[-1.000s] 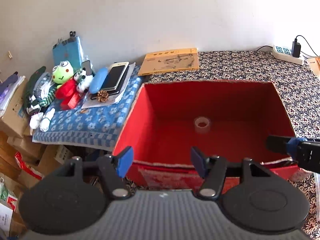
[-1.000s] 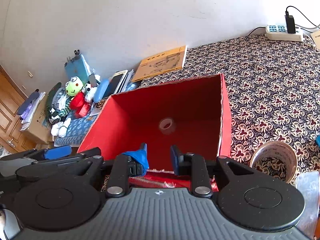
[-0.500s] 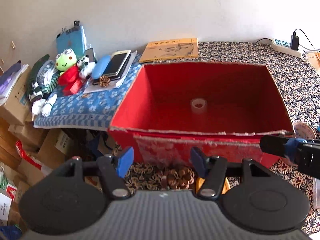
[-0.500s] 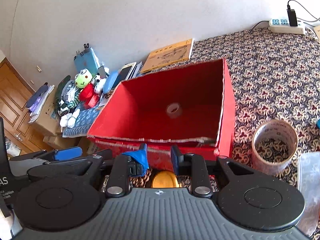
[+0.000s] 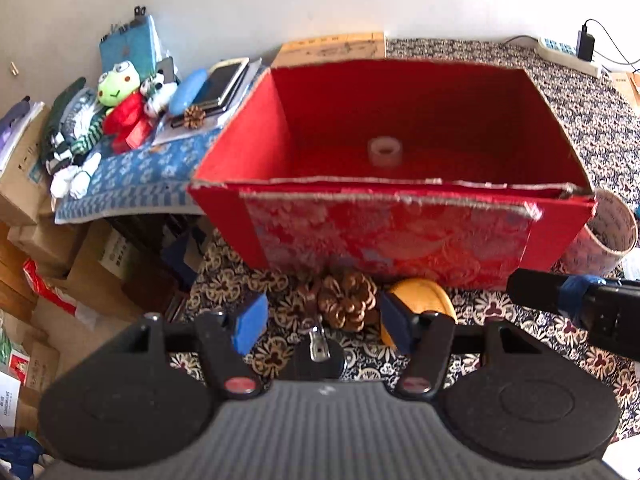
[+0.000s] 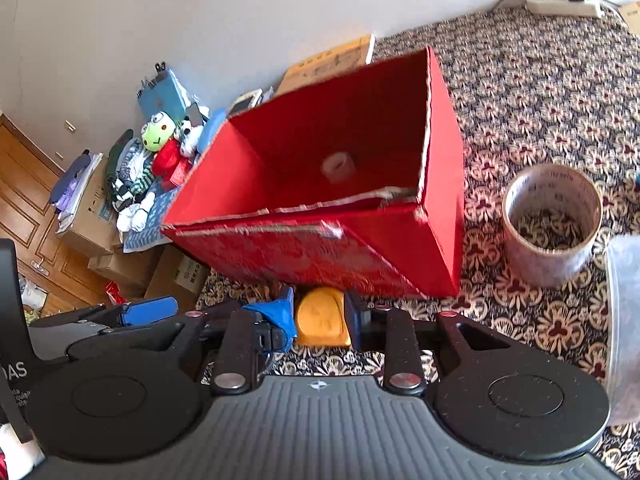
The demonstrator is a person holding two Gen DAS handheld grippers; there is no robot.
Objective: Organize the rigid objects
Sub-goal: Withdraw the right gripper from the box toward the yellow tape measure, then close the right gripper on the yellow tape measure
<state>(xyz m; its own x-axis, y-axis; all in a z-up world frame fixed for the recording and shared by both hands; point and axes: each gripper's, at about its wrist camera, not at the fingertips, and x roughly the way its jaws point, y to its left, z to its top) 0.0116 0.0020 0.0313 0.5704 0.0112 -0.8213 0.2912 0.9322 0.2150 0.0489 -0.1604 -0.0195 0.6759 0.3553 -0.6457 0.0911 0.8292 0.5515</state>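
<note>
— How do your claws stand?

— Your left claw is spread wide and holds nothing; a pine cone lies on the patterned worktop between its blue pads. Your right claw is much narrower, its pads flanking the orange object. You can't tell whether they touch it.

— And the things, largest first?

— One red box, open-topped, with a brocade front, sits just behind the pine cone and the orange object. One wide tape roll stands right of the box, near it. One rounded orange object. One brown pine cone here, a second on the blue cloth. One small clear tape roll lies inside the box.
</note>
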